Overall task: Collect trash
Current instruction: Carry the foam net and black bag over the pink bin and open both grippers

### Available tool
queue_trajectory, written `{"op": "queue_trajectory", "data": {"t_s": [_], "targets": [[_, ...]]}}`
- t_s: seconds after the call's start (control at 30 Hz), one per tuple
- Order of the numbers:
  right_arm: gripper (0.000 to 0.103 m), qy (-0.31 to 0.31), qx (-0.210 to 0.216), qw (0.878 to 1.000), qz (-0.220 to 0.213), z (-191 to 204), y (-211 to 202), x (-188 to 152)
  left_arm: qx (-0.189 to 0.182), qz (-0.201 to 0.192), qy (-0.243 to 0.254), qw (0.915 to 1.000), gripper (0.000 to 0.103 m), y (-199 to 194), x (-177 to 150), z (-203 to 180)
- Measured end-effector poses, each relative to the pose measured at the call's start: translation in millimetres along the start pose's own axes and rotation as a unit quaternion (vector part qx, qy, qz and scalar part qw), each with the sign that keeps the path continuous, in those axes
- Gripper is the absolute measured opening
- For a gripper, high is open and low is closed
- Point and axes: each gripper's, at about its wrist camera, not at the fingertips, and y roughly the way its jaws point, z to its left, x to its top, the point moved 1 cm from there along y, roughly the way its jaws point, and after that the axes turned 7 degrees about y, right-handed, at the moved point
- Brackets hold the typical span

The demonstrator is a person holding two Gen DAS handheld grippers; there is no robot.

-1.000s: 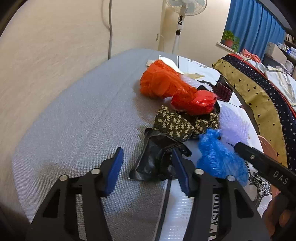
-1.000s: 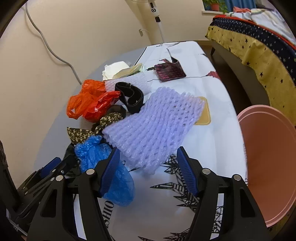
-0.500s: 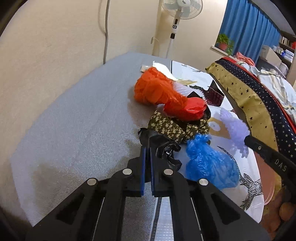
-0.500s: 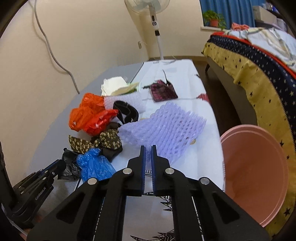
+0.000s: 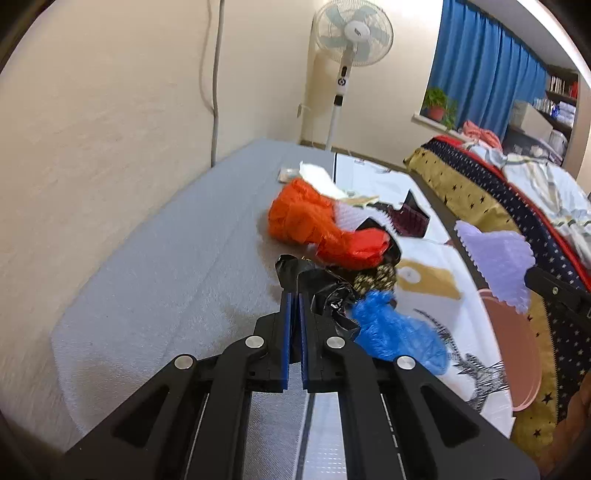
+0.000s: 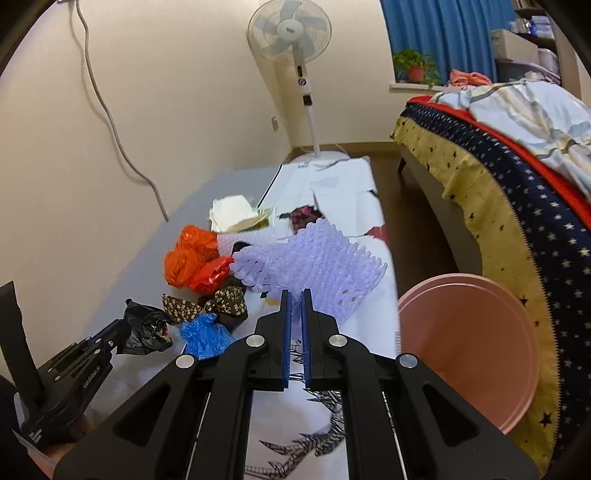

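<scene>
Two bits of trash pinched and off the mat: crumpled black plastic bag point(image 5: 317, 288) clamped between the blue pads of the left gripper point(image 5: 294, 295), lilac foam fruit netting point(image 6: 314, 266) clamped in the right gripper point(image 6: 295, 293), jaws pressed together on both. Netting hanging out over the mat's right edge, close to the round pink plastic basin point(image 6: 476, 343) down on the floor. Still lying on the low mat point(image 5: 147, 277), bunched mid-way along: scrunched blue plastic bag point(image 5: 395, 332) just beside the black one, dark floral-print wrapper point(image 6: 221, 301) behind it, then crinkled orange-red plastic bags point(image 5: 314, 229). Cream paper scraps point(image 6: 232, 212) further toward the far end. Beyond that, white pedestal fan point(image 6: 291, 33) by the cream wall, blue curtain point(image 5: 480, 70), bed with star-patterned bedspread point(image 6: 517, 192) off to the right.
</scene>
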Motion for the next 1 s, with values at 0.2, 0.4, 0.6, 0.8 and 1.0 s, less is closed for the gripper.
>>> {"op": "queue_trajectory", "data": {"t_s": [0.2, 0.4, 0.6, 0.8, 1.0], "targets": [[0.005, 0.011, -0.014, 1.000, -0.011, -16.9, -26.4, 0.9, -0.016, -0.023, 0.006, 0.9996, 0.004, -16.7, 6.7, -10.8], [0.005, 0.028, -0.042, 0.999, -0.006, -40.3, -40.5, 1.0, -0.036, -0.025, -0.001, 0.9990, 0.004, -21.2, 7.5, -19.6], [0.005, 0.050, -0.075, 0.996, 0.010, -67.6, -36.8, -6.9, -0.074, -0.036, 0.018, 0.9965, 0.004, -25.5, 13.1, -52.2], [0.005, 0.085, -0.102, 0.991, 0.026, -98.2, -25.7, -13.9, -0.112, -0.036, 0.044, 0.9920, 0.004, -19.3, 25.4, -89.2], [0.005, 0.081, -0.122, 0.989, 0.017, -109.7, -25.7, -14.9, -0.151, -0.038, 0.088, 0.9839, 0.004, -6.6, 39.0, -126.6]]}}
